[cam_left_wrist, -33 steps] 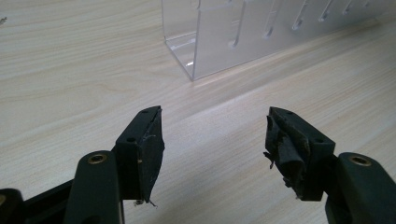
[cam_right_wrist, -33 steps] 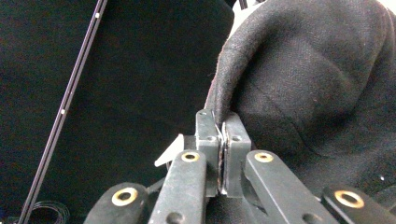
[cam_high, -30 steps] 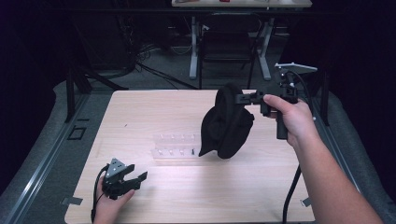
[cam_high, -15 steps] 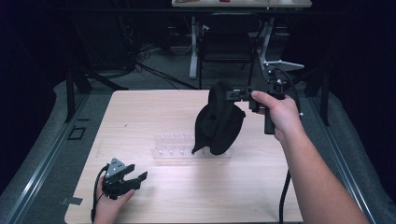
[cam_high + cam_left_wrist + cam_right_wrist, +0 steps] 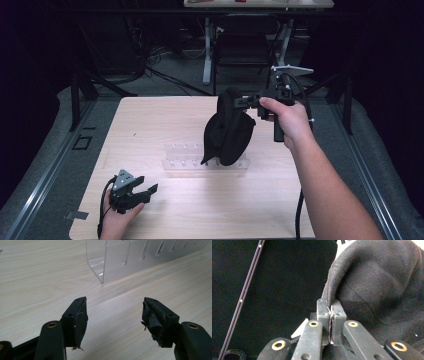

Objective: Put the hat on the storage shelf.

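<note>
Black cap (image 5: 227,131) hangs above the clear acrylic rack (image 5: 186,159), pinched at its rim by the right tongs (image 5: 243,102); left tongs (image 5: 142,192) rest spread before the rack. Lower slowly, keeping the pinch firm.

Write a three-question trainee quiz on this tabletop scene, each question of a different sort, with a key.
1. True or false: the right gripper is clamped on the black cloth bag.
2. The left gripper has its jaws: A open, B shut on a tube, C shut on the bag?
3. Which object stands on the wooden table under the hanging bag?

Key: 1 true; 2 A; 3 the clear acrylic rack.
</note>
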The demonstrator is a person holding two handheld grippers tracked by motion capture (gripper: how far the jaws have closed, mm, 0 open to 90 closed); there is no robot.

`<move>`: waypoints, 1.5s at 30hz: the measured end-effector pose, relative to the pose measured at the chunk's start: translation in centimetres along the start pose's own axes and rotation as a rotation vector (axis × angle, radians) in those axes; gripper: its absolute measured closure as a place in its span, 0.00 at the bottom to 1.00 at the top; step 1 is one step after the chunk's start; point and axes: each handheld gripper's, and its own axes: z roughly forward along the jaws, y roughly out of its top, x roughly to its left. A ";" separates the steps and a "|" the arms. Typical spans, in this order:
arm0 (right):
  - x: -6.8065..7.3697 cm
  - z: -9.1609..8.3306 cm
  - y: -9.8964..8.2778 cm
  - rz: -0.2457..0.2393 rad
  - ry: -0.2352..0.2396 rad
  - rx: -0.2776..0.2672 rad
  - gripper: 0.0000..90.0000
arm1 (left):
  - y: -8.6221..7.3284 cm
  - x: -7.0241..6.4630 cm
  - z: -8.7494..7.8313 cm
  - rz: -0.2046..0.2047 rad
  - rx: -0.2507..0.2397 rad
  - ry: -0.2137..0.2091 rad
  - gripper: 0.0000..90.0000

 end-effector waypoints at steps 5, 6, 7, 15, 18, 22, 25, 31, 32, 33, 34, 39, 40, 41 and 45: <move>0.0 0.3 0.0 -0.003 -0.012 0.003 0.98 | 0.1 -0.3 0.0 0.009 -0.007 -0.003 0.41; 0.0 0.4 0.0 -0.004 -0.012 0.007 0.98 | 0.2 -0.4 0.0 0.015 -0.009 -0.009 0.41; 0.0 0.5 0.0 -0.006 -0.017 0.011 0.98 | 0.2 -0.5 0.0 0.015 -0.010 -0.009 0.41; -0.2 1.5 -0.2 0.010 0.022 0.004 0.98 | 0.5 -0.9 0.1 0.028 -0.020 -0.022 0.41; -0.2 1.8 -0.2 0.009 0.032 0.003 0.98 | 0.6 -1.1 0.1 0.029 -0.024 -0.032 0.41; -0.2 2.3 -0.3 0.017 0.051 0.001 0.98 | 1.2 -1.4 0.2 0.023 -0.035 -0.060 0.41; -0.2 2.6 -0.4 0.017 0.059 0.004 0.98 | 1.9 -1.8 0.3 0.018 -0.044 -0.100 0.45; 0.0 3.0 -0.5 0.024 0.070 0.002 0.98 | 3.8 -3.5 0.2 0.085 -0.062 -0.120 0.47; 0.1 3.1 -0.5 0.026 0.071 0.000 0.98 | 4.0 -3.8 0.3 0.094 -0.062 -0.121 0.48; 0.1 3.2 -0.5 0.028 0.072 0.000 0.98 | 4.4 -4.1 0.4 0.104 -0.059 -0.127 0.50; 0.1 3.2 -0.5 0.029 0.075 -0.001 0.98 | 4.6 -4.3 0.5 0.109 -0.060 -0.131 0.51; 0.2 3.5 -0.5 0.028 0.083 0.006 0.98 | 6.2 -5.5 0.9 0.120 -0.071 -0.161 0.55; 0.2 3.5 -0.5 0.029 0.084 0.009 0.98 | 6.7 -5.9 1.0 0.123 -0.078 -0.169 0.56; 0.2 3.6 -0.6 0.028 0.087 0.008 0.98 | 7.0 -6.1 1.0 0.129 -0.080 -0.173 0.58; 0.3 3.7 -0.6 0.031 0.090 0.007 0.98 | 8.3 -7.2 1.2 0.154 -0.087 -0.185 0.63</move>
